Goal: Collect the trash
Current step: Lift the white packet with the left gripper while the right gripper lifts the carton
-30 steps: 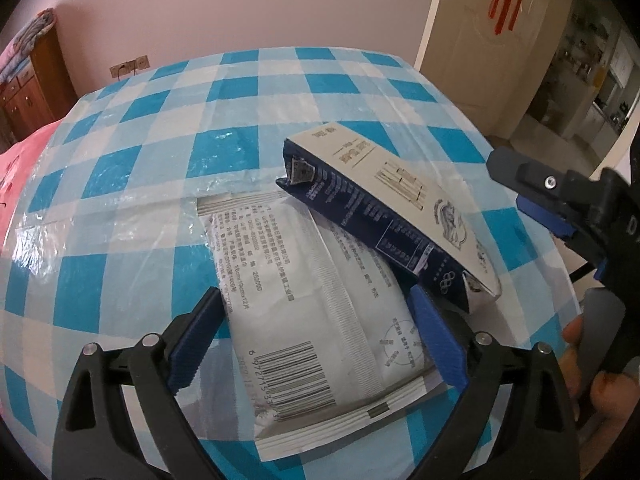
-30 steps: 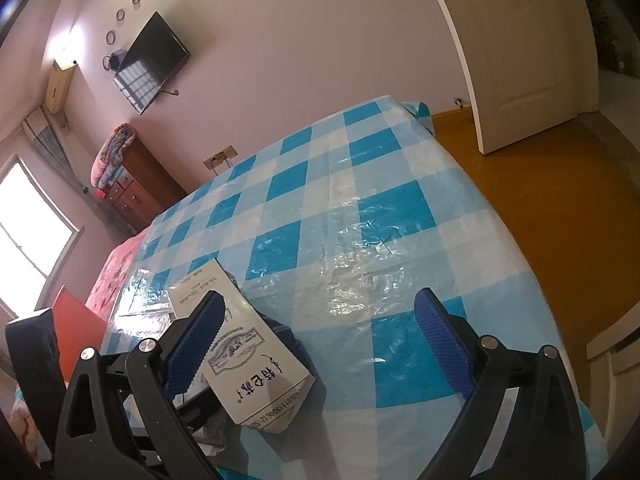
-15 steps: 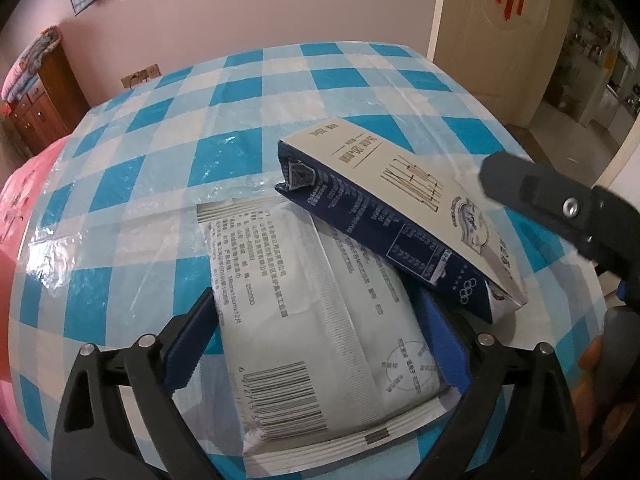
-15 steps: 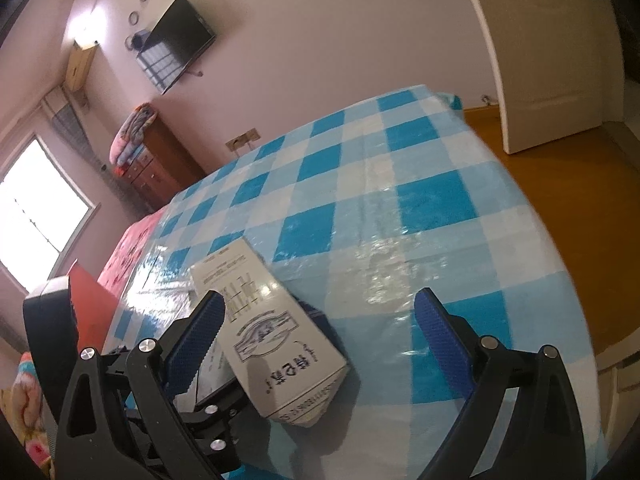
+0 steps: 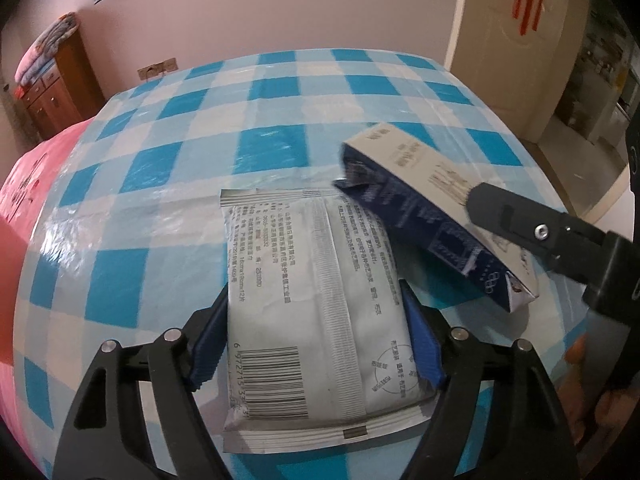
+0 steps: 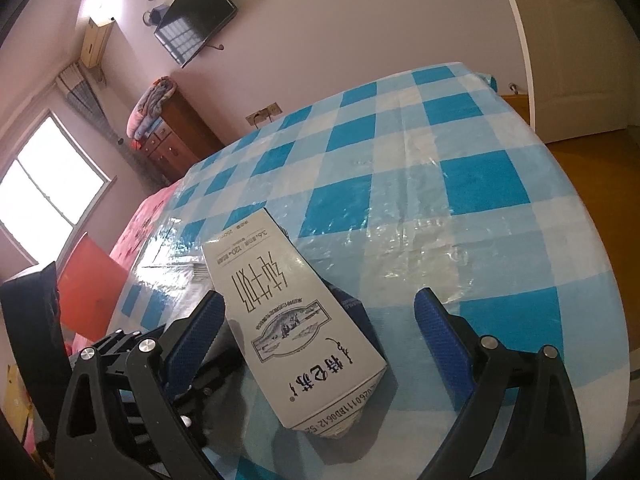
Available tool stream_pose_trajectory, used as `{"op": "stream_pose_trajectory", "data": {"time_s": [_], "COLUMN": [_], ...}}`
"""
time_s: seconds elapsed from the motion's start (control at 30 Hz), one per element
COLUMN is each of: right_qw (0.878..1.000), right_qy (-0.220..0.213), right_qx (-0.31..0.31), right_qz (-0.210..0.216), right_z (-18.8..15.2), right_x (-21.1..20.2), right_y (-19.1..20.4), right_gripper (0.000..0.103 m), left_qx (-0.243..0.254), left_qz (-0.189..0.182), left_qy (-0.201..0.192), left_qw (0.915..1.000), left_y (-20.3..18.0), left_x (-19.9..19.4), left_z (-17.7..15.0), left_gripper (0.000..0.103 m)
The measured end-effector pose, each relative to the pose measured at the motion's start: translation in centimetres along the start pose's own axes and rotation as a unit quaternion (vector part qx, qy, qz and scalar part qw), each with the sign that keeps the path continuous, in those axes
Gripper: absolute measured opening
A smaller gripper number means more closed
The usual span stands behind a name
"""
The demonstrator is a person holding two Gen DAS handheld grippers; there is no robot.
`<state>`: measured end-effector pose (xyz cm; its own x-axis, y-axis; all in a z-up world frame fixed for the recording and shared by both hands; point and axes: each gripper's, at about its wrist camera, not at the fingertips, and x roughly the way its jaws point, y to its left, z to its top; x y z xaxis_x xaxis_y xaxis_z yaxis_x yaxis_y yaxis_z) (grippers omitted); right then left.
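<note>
While the left gripper (image 5: 316, 344) had its ribbed blue pads pressed against both long sides of a flat white wipes packet (image 5: 316, 300), that packet lay near the tabletop's near edge, crinkly plastic with a ridged seam running down the middle and a barcode at the near end. Pretty much pinched, as far as I could tell.

Right gripper (image 6: 320, 340) was spread wide, its left pad just beside a squashed milk carton (image 6: 296, 320), right pad well apart from it and hanging over bare cloth. Carton was cardboard, cream on the broad face with dark navy sides, wedge-shaped where it got flattened, printed lettering and an oval logo on top. In the left view the carton (image 5: 436, 216) sat tilted with one end overlapping the packet's far right corner.

Everything sat on a table (image 6: 460, 184) covered in blue-and-white checked cloth under a shiny, wrinkly clear plastic sheet.
</note>
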<state>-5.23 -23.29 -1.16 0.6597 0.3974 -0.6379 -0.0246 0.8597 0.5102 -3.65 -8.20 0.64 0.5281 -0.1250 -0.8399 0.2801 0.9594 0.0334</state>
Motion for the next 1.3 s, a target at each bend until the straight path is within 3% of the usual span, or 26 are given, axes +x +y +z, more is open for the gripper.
{"op": "stream_pose_trajectory", "data": {"time_s": [0.4, 0.97, 1.03, 1.3], "right_qw": [0.997, 0.982, 0.979, 0.973], "right_qy": [0.021, 0.032, 0.033, 0.043], "right_qx": [-0.063, -0.162, -0.173, -0.186], "right_qz": [-0.031, -0.093, -0.102, -0.127], "right_z": [-0.4, -1.5, -1.6, -1.8], "right_x": [1.3, 2.5, 2.7, 3.4], "right_y": [2.5, 6.0, 6.4, 6.8], "right_gripper": [0.094, 0.094, 0.084, 0.069], "left_qx": [-0.027, -0.028, -0.03, -0.038], "left_qz": [0.022, 0.027, 0.026, 0.027], "left_qy": [-0.003, -0.026, -0.027, -0.034], "left_qw": [0.9994, 0.9989, 0.9988, 0.9983], "left_y": [3.8, 4.9, 5.2, 6.4], "left_x": [-1.2, -2.0, -2.1, -2.5], "left_z": [-1.4, -1.9, -1.9, -2.1], "left_gripper": [0.077, 0.077, 0.077, 0.077]}}
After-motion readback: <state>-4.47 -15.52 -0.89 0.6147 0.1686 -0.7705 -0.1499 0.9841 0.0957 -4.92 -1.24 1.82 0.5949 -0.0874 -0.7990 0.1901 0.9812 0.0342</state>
